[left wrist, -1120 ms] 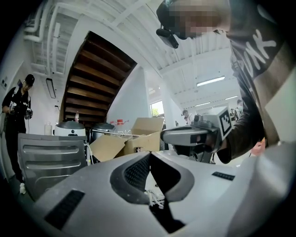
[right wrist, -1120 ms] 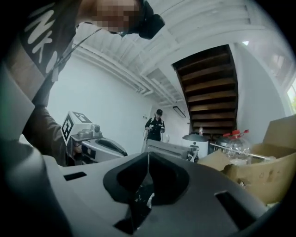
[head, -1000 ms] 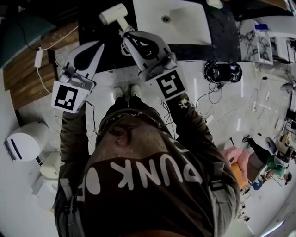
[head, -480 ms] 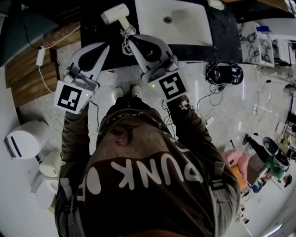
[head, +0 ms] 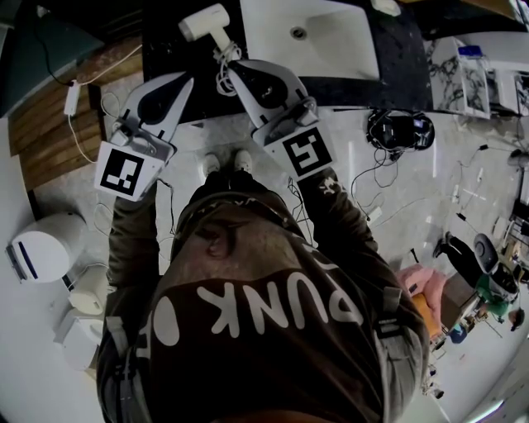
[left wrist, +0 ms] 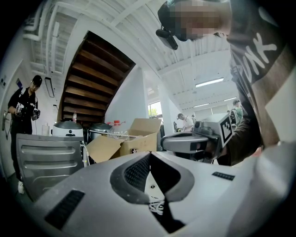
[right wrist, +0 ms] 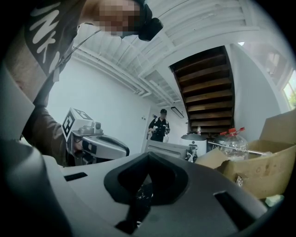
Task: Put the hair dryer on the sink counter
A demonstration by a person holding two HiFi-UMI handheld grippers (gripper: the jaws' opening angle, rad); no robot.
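Note:
In the head view the white hair dryer point(head: 205, 22) lies on the dark sink counter point(head: 169, 49), left of the white basin point(head: 331, 49). Its handle points toward me, and its white cord point(head: 221, 78) bunches at the counter's front edge. My right gripper point(head: 231, 68) is shut, with its tip at the end of the handle where the cord comes out. Whether it pinches anything is hidden. My left gripper point(head: 188, 81) hovers shut just left of the cord, holding nothing. In the left gripper view the jaws point(left wrist: 149, 155) meet, and so do they in the right gripper view point(right wrist: 148, 155).
A black headset with cables point(head: 398, 128) lies on the pale floor to the right. A white round appliance point(head: 41, 248) stands at lower left, beside wooden boards point(head: 50, 140). An open cardboard box point(right wrist: 259, 162) and a standing person point(right wrist: 159, 125) are behind me.
The two grippers and the dryer have barely shifted in the view. Nothing has been taken hold of or let go.

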